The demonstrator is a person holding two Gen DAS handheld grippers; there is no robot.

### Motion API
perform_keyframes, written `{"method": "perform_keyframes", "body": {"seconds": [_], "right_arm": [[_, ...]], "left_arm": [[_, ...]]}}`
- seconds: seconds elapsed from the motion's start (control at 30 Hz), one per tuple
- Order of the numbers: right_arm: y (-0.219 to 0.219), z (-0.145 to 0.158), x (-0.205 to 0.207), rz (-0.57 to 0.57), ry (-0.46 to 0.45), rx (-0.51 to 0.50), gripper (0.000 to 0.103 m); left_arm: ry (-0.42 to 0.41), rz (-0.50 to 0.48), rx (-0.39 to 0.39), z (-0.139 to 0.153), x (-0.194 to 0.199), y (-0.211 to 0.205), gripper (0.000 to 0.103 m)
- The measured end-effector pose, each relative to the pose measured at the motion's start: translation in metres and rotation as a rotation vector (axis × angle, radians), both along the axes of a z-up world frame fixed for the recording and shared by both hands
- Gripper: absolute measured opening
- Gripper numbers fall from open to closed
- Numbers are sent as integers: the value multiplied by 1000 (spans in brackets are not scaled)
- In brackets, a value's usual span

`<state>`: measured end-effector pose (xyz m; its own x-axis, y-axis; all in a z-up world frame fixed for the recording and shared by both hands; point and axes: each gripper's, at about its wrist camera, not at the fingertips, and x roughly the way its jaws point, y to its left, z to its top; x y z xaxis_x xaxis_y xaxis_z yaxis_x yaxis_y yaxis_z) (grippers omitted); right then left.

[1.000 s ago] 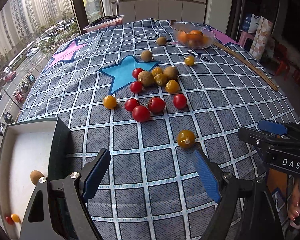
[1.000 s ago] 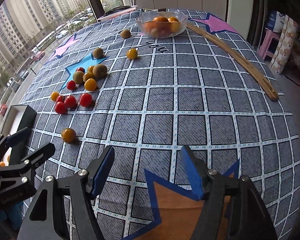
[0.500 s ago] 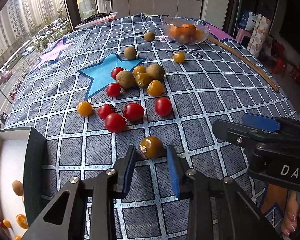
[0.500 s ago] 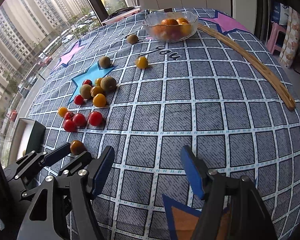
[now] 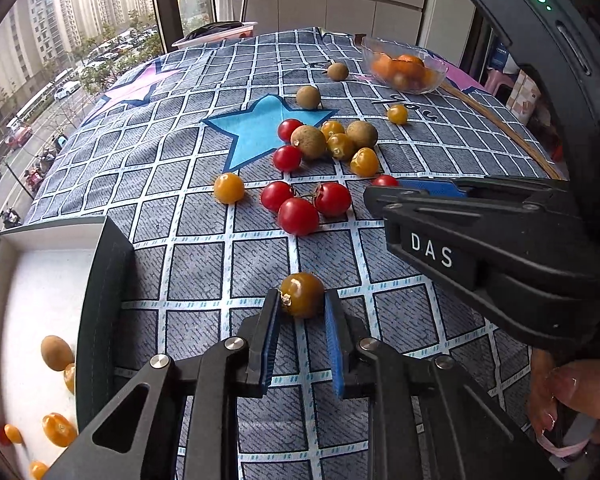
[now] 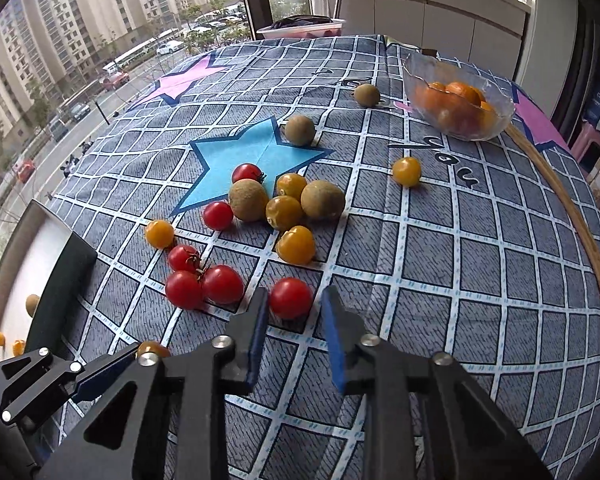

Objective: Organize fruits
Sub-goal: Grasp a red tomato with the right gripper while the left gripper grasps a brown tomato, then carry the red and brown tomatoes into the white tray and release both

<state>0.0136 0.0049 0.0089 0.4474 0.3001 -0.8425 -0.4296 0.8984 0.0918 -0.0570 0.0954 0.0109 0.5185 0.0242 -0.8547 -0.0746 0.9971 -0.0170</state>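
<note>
Both claws just closed, 1 fruit each.
My left gripper [image 5: 300,312] now clamps the brownish tomato [image 5: 302,294] near the tray [image 5: 104,280]; my right gripper [image 6: 294,308] pinches a red tomato [image 6: 290,297]. I lift next.

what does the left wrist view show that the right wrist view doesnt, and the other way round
Only the left wrist view: the left gripper closed on a brownish-yellow tomato, and a hand at the lower right.

Only the right wrist view: the right gripper with a red tomato between its blue pads, and the full curve of the bamboo strip.

Both: the glass bowl of oranges, the blue star, scattered fruit and the white box.
</note>
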Motion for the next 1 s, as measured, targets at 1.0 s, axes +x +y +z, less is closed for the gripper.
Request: {"method": "perform_keyframes", "body": {"seconds": [1.0], "right_arm": [[-40,34,-104,-23,102,113,21]], "left_arm": [[-53,23,-63,34,-78,24,23]]}}
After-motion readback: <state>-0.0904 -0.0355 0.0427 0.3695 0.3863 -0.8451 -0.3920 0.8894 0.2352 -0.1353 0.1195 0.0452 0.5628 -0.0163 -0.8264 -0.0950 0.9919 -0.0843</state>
